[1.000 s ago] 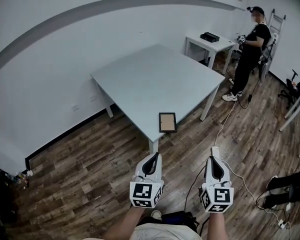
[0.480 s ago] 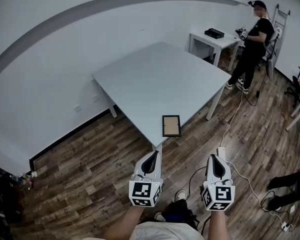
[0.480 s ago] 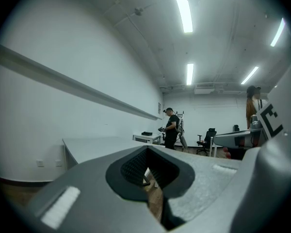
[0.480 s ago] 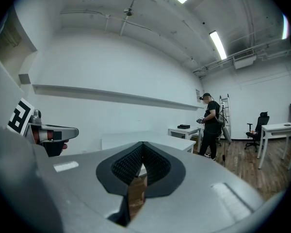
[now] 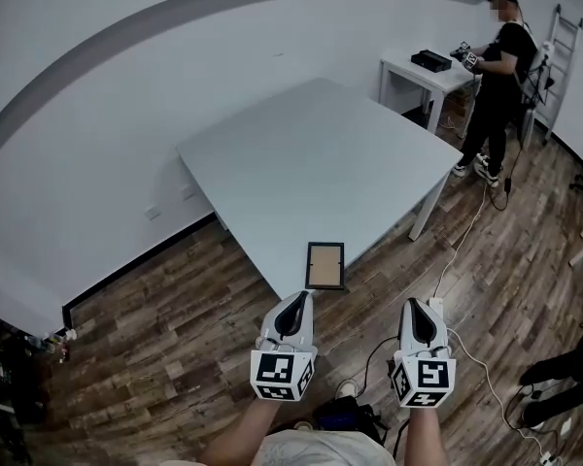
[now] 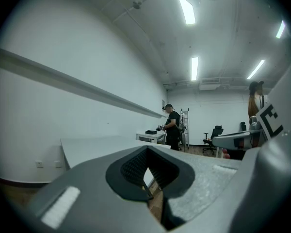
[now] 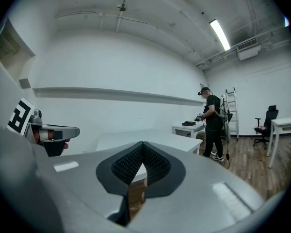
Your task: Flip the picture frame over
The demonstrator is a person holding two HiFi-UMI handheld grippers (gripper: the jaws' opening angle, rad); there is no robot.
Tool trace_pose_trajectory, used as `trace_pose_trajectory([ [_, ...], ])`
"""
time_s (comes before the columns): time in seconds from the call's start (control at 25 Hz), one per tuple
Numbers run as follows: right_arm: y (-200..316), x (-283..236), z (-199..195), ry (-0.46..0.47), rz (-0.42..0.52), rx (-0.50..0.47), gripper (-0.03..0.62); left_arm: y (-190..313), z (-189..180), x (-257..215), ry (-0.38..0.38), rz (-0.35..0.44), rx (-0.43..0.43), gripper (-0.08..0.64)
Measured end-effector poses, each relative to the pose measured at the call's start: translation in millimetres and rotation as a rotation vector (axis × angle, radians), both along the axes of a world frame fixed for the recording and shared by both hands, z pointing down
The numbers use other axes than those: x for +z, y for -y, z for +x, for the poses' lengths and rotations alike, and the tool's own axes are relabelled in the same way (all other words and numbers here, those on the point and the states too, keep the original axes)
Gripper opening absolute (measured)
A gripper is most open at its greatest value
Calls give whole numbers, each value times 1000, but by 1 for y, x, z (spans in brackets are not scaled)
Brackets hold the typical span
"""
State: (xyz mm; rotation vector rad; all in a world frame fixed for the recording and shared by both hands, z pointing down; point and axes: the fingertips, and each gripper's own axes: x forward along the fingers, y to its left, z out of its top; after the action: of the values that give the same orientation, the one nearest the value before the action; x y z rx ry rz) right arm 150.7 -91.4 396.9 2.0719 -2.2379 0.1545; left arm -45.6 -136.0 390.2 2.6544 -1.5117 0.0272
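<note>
A small dark picture frame [image 5: 325, 265] with a brown panel facing up lies flat at the near corner of the pale grey table [image 5: 311, 153]. Both grippers hang over the wooden floor, short of the table and apart from the frame. My left gripper [image 5: 297, 301] sits just below the frame, its jaws shut on nothing. My right gripper [image 5: 415, 305] is off to the frame's lower right, also shut and empty. In the left gripper view the left gripper [image 6: 146, 149] points over the table [image 6: 87, 147]. The right gripper [image 7: 142, 143] does the same; the frame is hidden there.
A person in black [image 5: 496, 66] stands at the back right beside a small white table [image 5: 418, 72] with a black box [image 5: 430, 60] on it. A ladder [image 5: 562, 51] leans behind. Cables [image 5: 459, 255] trail over the floor right of the table leg [image 5: 425, 214].
The view has come nearer the table, so the frame now lies closer to both grippers. The person at the back has shifted. Both grippers keep their pose, still shut.
</note>
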Motion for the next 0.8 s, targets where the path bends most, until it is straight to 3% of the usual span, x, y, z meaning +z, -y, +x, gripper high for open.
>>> trace_pose_trajectory([
  [0.52, 79, 30, 49, 21, -52, -88, 23, 66, 53, 16, 18, -12, -74, 0],
  [0.8, 104, 53, 19, 44, -107, -138, 23, 85, 40, 39, 27, -44, -76, 0],
])
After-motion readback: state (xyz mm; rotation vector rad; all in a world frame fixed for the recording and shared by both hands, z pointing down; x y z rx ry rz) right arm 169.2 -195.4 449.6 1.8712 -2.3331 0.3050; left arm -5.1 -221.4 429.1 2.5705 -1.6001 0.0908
